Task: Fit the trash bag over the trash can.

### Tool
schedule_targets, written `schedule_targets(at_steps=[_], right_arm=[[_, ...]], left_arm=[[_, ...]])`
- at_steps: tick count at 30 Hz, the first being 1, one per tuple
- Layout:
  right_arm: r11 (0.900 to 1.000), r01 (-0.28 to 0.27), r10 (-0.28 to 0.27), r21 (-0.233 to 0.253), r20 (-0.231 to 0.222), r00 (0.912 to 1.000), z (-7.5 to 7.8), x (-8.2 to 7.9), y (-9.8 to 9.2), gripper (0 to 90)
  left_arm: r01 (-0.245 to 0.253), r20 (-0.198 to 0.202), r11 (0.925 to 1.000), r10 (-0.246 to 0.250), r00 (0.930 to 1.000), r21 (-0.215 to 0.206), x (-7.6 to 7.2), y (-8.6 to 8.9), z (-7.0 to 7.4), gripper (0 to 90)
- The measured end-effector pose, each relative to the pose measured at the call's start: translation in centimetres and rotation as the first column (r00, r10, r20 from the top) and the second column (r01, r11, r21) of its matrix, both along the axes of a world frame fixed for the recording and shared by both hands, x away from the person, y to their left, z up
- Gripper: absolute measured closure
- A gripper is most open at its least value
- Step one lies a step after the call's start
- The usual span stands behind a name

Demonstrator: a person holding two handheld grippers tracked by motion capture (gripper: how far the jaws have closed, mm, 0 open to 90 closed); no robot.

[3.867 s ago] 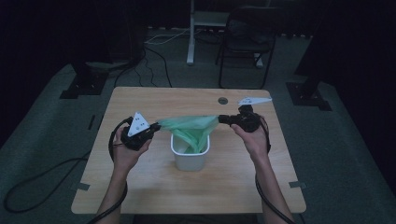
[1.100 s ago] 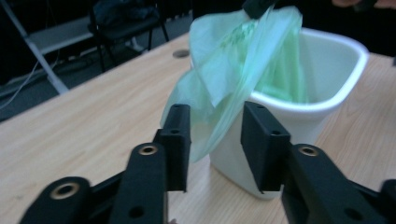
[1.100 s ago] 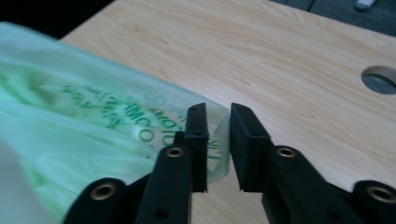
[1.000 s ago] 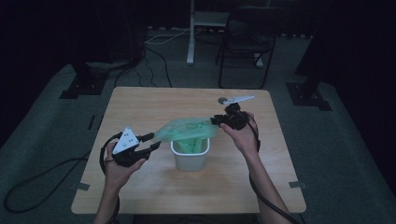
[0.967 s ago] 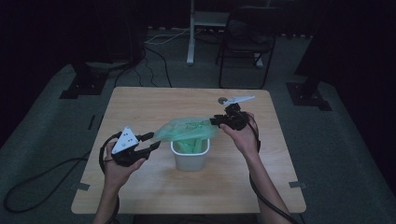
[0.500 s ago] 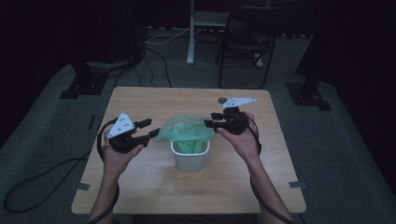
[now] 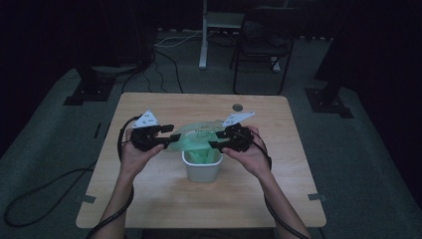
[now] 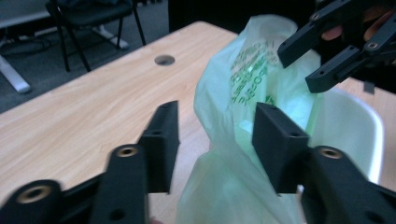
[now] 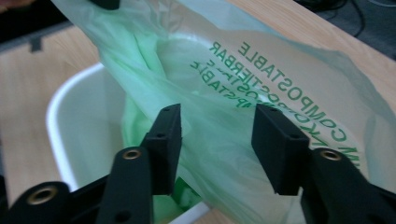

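Both tools, left tool [image 8: 217, 140] and right tool [image 9: 217, 140], gape released beside the green bag [image 7: 196, 137], seemingly untouched, over the white bin [image 7: 201, 172].

A bin [image 7: 201, 169] stands near the middle of the table [image 7: 149, 199]. A bag [image 7: 196, 137] sits partly in it and spills over its far rim. The left gripper [image 7: 166, 137] is left of the bag, the right gripper [image 7: 219, 139] right of it. A chair [image 7: 261, 45] stands beyond the table's far edge.
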State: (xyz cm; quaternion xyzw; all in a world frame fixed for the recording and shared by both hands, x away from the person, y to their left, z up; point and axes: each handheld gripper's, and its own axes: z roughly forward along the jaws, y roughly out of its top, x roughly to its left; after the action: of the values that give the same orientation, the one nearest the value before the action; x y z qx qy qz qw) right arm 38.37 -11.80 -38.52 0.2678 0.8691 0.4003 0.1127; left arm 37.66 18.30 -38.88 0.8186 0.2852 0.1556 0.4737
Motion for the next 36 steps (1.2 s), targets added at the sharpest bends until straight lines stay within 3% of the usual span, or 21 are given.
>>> schedule_targets(at_steps=[2,5,9,18,20,25,27,30,33,36], right_arm=[[1.000,-0.001,0.001,-0.026,-0.002,1.0000,-0.1,-0.1,0.1,63.8],[0.999,-0.003,0.002,-0.054,-0.018,0.9998,-0.3,-0.2,0.0,78.3],[0.999,0.003,-0.004,-0.039,-0.016,0.9999,-0.2,-0.5,-1.0,89.8],[0.999,0.036,-0.036,-0.007,-0.007,0.9993,0.4,-1.0,-3.5,90.0],[0.998,0.057,-0.057,0.002,-0.009,0.9983,0.4,-1.0,-4.5,90.0],[0.995,0.094,-0.093,0.037,-0.030,0.9952,0.3,-0.9,-6.7,90.0],[0.993,0.089,-0.085,0.074,-0.054,0.9950,0.1,-0.9,-7.6,90.0],[0.994,0.090,-0.086,0.067,-0.061,0.9945,-0.1,-0.8,-7.6,90.0],[0.999,0.046,-0.044,0.024,-0.076,0.9961,-0.5,-0.8,-7.0,79.9],[0.995,0.065,-0.063,0.074,-0.029,0.9976,-0.1,-0.7,-6.3,64.4]], left_arm=[[-0.008,-0.009,0.9997,0.008,0.9999,0.025,0.2,-0.3,-0.3,72.5],[-0.019,-0.010,0.9995,0.020,0.9998,0.026,0.4,-0.4,-0.5,88.8],[-0.050,-0.023,0.9986,0.050,0.9985,0.016,0.6,-0.1,-0.7,90.0],[-0.106,-0.046,0.9944,0.106,0.9933,0.011,1.2,0.6,-1.0,90.0],[-0.134,-0.067,0.9908,0.135,0.9886,0.017,1.6,0.8,-1.4,90.0],[-0.170,-0.096,0.9854,0.170,0.9808,0.006,2.0,1.7,-1.9,90.0],[-0.170,-0.107,0.9855,0.168,0.9799,-0.004,2.0,1.8,-2.2,90.0],[-0.170,-0.106,0.9854,0.170,0.9797,0.007,2.0,1.5,-2.2,90.0],[-0.152,-0.102,0.9883,0.151,0.9831,-0.001,2.0,1.0,-2.3,90.0],[-0.144,-0.099,0.9896,0.143,0.9848,-0.005,2.0,0.5,-2.3,90.0]])
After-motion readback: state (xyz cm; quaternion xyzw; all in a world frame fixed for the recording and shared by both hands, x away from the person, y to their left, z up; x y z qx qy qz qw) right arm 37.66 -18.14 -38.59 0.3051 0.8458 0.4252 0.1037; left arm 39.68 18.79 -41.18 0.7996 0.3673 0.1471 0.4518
